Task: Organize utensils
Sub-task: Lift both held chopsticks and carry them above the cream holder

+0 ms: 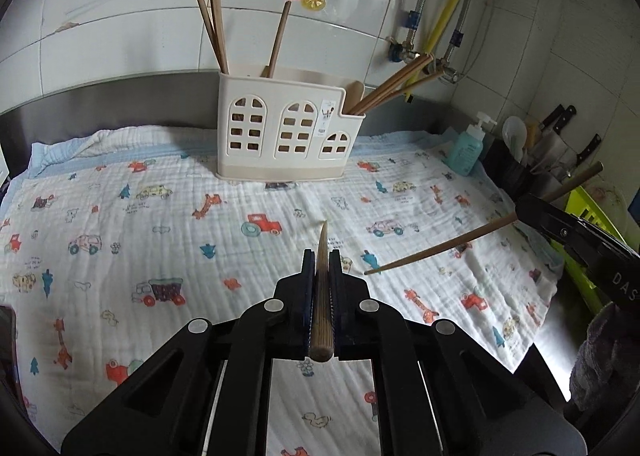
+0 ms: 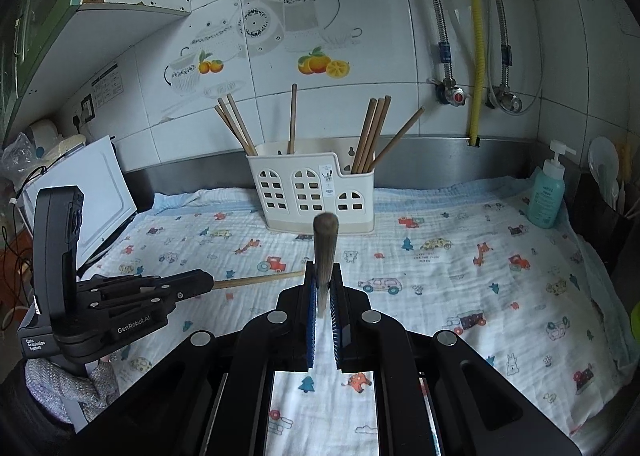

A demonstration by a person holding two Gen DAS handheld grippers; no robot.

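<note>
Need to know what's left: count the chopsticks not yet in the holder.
2. One chopstick is clamped in the left gripper, pointing forward; the other chopstick in the right gripper, tilted up. None shows on the cloth, though the grippers hide part.

I see a steel counter point(image 2: 440, 159) against the tiled wall, covered by a white muslin cloth point(image 2: 460, 296) with cartoon car and giraffe prints, blue-edged at the back. Directly on the cloth: a cream utensil holder point(image 2: 312, 195) with arched window cutouts, near the back, and a teal pump bottle point(image 2: 546, 195) at the right rear corner.
</note>
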